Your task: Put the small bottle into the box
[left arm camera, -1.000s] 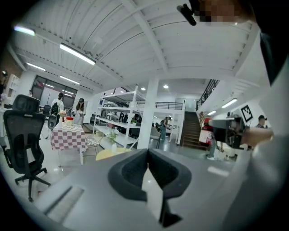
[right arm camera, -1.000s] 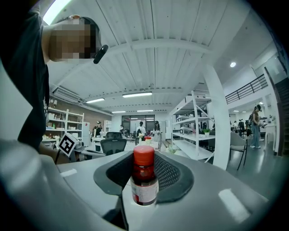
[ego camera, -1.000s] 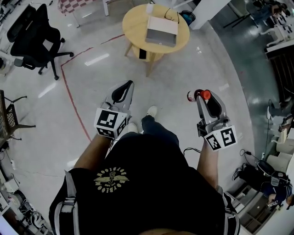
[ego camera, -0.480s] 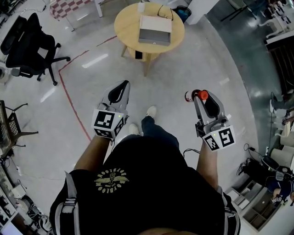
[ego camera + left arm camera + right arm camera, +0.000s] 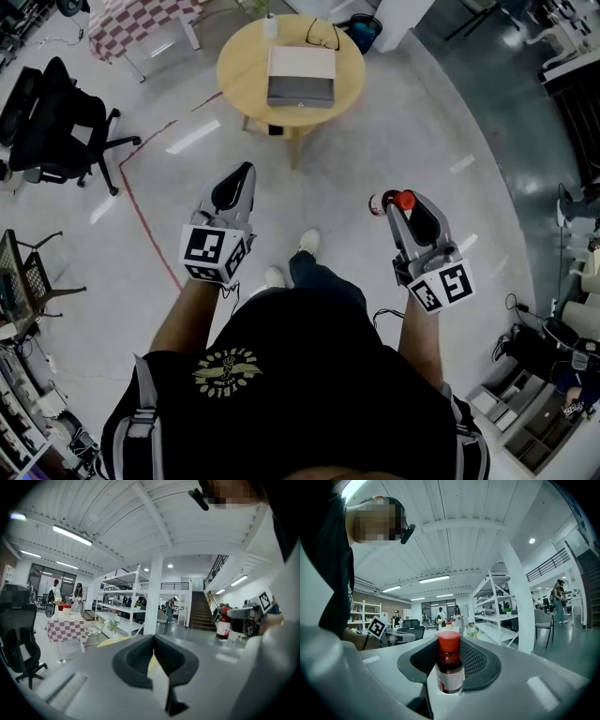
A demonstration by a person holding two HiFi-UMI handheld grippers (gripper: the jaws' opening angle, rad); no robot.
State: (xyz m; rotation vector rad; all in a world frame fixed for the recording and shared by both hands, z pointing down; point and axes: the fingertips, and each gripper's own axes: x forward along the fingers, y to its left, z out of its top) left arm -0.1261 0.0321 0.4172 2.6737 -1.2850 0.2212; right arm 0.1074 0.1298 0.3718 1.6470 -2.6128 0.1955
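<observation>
I am clamping the small bottle [image 5: 449, 666] upright between the pads of my right gripper [image 5: 401, 207], which are pressing on its two sides. It is a dark reddish-brown bottle with a bright red cap [image 5: 449, 642]. It is wearing a white label [image 5: 450, 679] with a red band along the bottom edge. The print on that label is too small and blurred for me to read.

In the head view the bottle is hanging over the pale, shiny floor [image 5: 375, 141], well apart from the box. The box [image 5: 300, 75] is sitting on the round wooden table [image 5: 234, 80] ahead of me. It is white on top and grey on the side facing me, and I am seeing no writing on it. A pair of glasses [image 5: 323, 36] is lying on the table just beyond the box, and a small white bottle [image 5: 270, 26] is standing near the table's far rim.

My left gripper [image 5: 245, 172] is pointing toward the table, its jaws drawn together on nothing. Each gripper is carrying a cube with black and white square markers [image 5: 214, 253], which bear patterns, not letters.

A gold winged emblem [image 5: 225, 366] is showing on my black shirt, its lettering illegible. A red line [image 5: 141, 202] is running across the floor to my left, past a black office chair [image 5: 56, 122].
</observation>
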